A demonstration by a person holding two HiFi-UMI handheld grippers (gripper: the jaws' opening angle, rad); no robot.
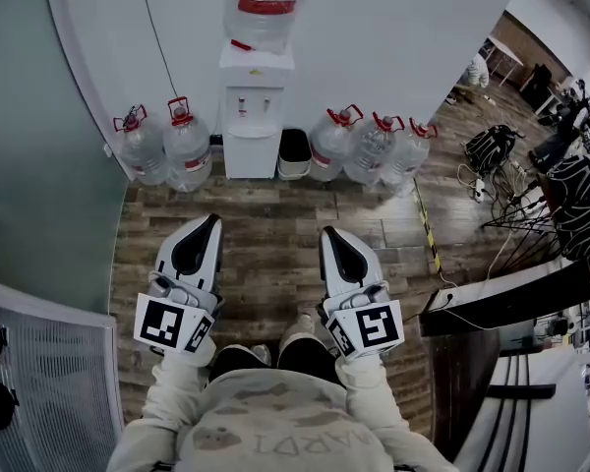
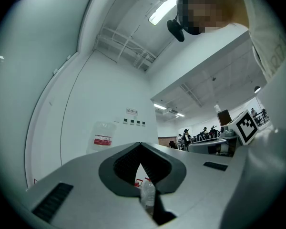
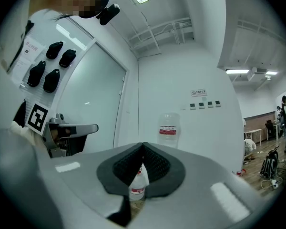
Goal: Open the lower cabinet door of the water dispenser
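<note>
The white water dispenser (image 1: 252,116) stands upright against the far wall, long axis vertical. Its front and closed lower cabinet door (image 1: 251,154) face the person, with 5 water jugs (image 1: 187,144) flanking it. The left gripper (image 1: 212,220) and right gripper (image 1: 327,232) point toward it from well apart, jaws pressed together, empty.

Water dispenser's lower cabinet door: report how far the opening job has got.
Nothing done yet: the lower door of the water dispenser looks closed. Both the left gripper and right gripper are shut, empty, and apart from it above the wooden floor. Remaining: approach, grip the door, pull it open.
</note>
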